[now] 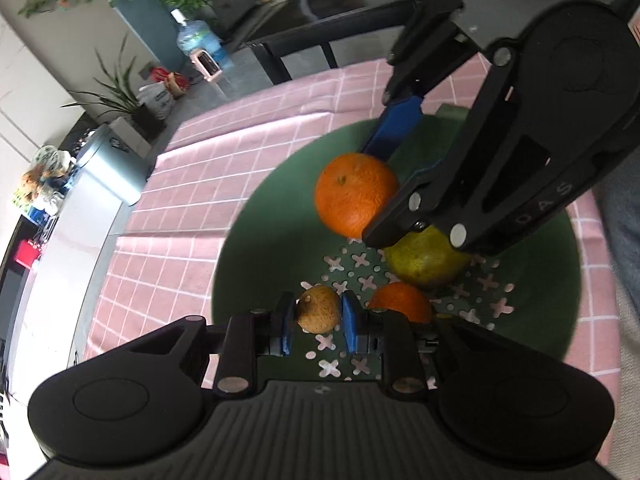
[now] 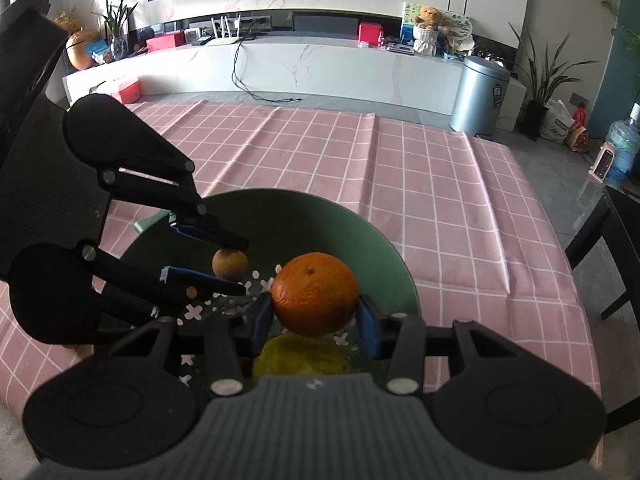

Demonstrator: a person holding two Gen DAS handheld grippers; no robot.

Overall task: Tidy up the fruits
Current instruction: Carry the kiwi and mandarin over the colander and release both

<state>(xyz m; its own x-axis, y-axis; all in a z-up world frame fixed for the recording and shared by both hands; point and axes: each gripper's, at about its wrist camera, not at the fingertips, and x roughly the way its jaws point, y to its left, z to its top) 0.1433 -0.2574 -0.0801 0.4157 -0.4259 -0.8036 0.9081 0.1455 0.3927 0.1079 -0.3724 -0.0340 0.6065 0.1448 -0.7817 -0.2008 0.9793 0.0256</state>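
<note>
A green perforated bowl [image 1: 256,240] sits on the pink checked tablecloth. My left gripper [image 1: 319,316] is shut on a small brown fruit [image 1: 319,309] just above the bowl's floor. My right gripper [image 2: 315,322] is shut on a large orange [image 2: 315,294] held over the bowl; the orange also shows in the left wrist view [image 1: 354,194]. A yellow-green pear [image 1: 426,258] and a second orange [image 1: 402,302] lie in the bowl. In the right wrist view the left gripper [image 2: 234,266] holds the brown fruit [image 2: 229,263], and the pear [image 2: 300,354] lies under my right gripper.
The tablecloth [image 2: 400,184] spreads beyond the bowl [image 2: 360,220]. A silver bin [image 2: 478,96] stands on the floor past the table. A dark chair [image 2: 608,248] stands at the table's right side.
</note>
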